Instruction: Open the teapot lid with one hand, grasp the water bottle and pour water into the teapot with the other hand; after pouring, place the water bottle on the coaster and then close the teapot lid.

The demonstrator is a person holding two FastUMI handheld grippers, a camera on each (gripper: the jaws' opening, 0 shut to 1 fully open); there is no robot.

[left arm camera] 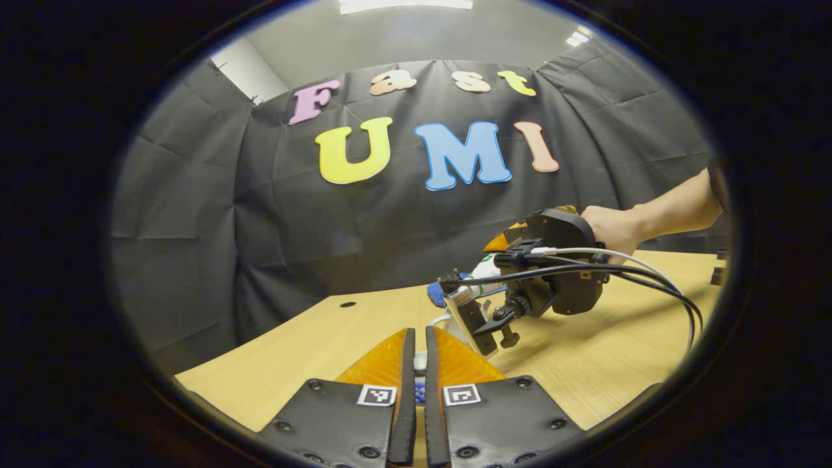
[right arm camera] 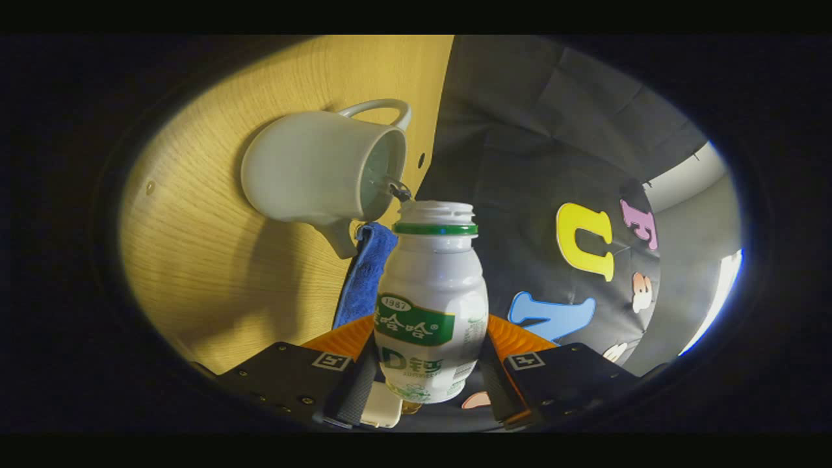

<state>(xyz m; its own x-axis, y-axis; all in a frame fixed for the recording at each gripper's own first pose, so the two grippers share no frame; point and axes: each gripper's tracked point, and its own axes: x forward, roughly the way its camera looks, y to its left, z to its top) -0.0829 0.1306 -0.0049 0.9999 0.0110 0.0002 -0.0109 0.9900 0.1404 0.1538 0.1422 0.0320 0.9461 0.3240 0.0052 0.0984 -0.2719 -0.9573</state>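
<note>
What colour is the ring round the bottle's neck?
Green, just under the open mouth of the water bottle; clearest in the right gripper view.

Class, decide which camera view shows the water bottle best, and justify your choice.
The right gripper view: the water bottle stands large between the right gripper fingers, mouth open, aimed at the teapot. In the left gripper view, just a sliver of it peeks past that gripper.

Ceiling panels [left arm camera: 406, 5] light the booth brightly from overhead; the teapot [right arm camera: 318, 169] throws a soft shadow across the counter [right arm camera: 214, 273]. Fisheye edges bend and darken, perhaps slightly blurred.
</note>
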